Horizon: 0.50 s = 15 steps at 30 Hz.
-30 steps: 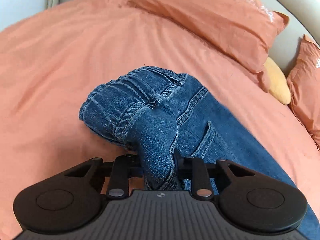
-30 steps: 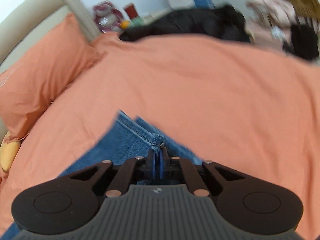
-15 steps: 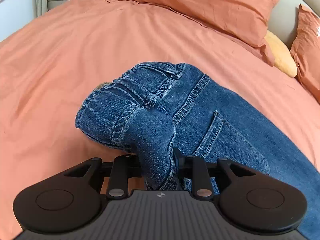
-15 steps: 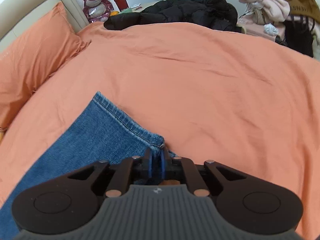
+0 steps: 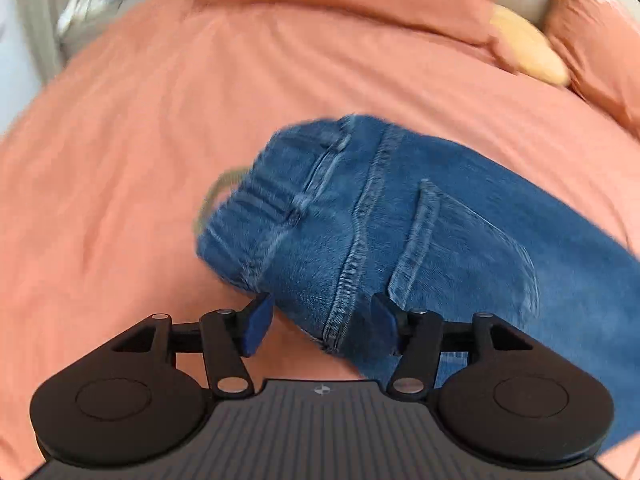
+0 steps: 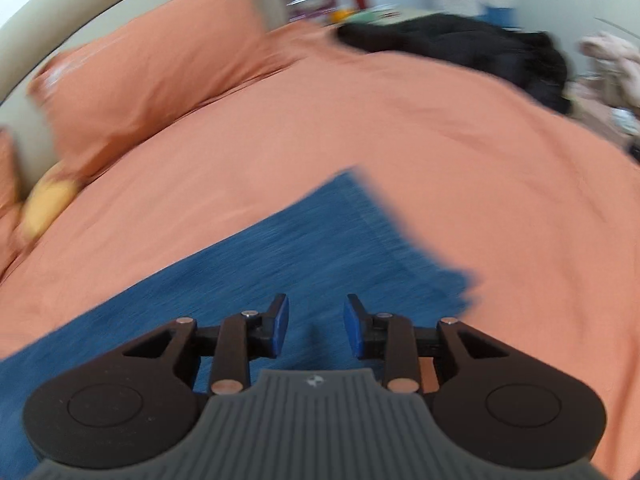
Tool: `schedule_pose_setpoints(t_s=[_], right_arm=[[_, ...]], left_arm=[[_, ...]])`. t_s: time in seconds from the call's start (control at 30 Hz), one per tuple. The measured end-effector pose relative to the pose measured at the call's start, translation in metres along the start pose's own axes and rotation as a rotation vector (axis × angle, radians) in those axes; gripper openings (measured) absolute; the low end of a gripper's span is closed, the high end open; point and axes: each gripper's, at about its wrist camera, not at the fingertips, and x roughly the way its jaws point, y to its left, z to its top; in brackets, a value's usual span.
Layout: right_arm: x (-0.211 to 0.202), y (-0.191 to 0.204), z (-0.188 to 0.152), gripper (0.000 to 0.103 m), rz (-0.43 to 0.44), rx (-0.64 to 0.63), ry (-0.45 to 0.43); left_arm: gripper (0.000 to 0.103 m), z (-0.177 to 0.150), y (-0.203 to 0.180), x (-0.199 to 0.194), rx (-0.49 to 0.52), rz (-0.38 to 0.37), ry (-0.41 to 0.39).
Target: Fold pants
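Observation:
Blue denim pants (image 5: 420, 220) lie on the orange bed cover (image 5: 140, 160). The waistband and back pocket show in the left wrist view, the leg and hem end in the right wrist view (image 6: 320, 248). My left gripper (image 5: 318, 322) is open, its jaws apart on either side of the waist edge, which still lies between them. My right gripper (image 6: 314, 328) is open and empty just above the leg near the hem. Both views are motion-blurred.
Orange pillows (image 6: 152, 68) and a yellow cushion (image 5: 528, 48) lie at the headboard. A black jacket (image 6: 460, 44) sits on the bed's far edge, with clutter and a nightstand behind it. Bare orange cover (image 6: 500, 160) surrounds the pants.
Both grippers have opened and let go of the pants. The waist and the hem now lie flat on the bed, and both grippers have drawn back a little.

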Motion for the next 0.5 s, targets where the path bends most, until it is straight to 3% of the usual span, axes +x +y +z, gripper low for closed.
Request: schedule_pose_setpoints(t_s=[0.13,0.37,0.43,0.5], right_arm=[[-0.008,0.070,-0.041,0.028,0.160,-0.100,0.074],[-0.030,0.190,-0.139,0.028,0.398,-0.275,0.212],[-0.039,0.220,-0.170,0.028,0.451,-0.341,0.227],[-0.049,0.247,-0.199,0.028,0.494,-0.409,0.229]], left_arm=[[0.059,-0.015,-0.035,-0.030,0.241,-0.092,-0.032],[0.054,-0.083,-0.117,-0.063,0.661,-0.259,-0.095],[0.053,-0.101,-0.137,-0.060,0.734,-0.262,-0.113],[0.040,-0.116,-0.149,-0.054,0.795,-0.247,-0.118]])
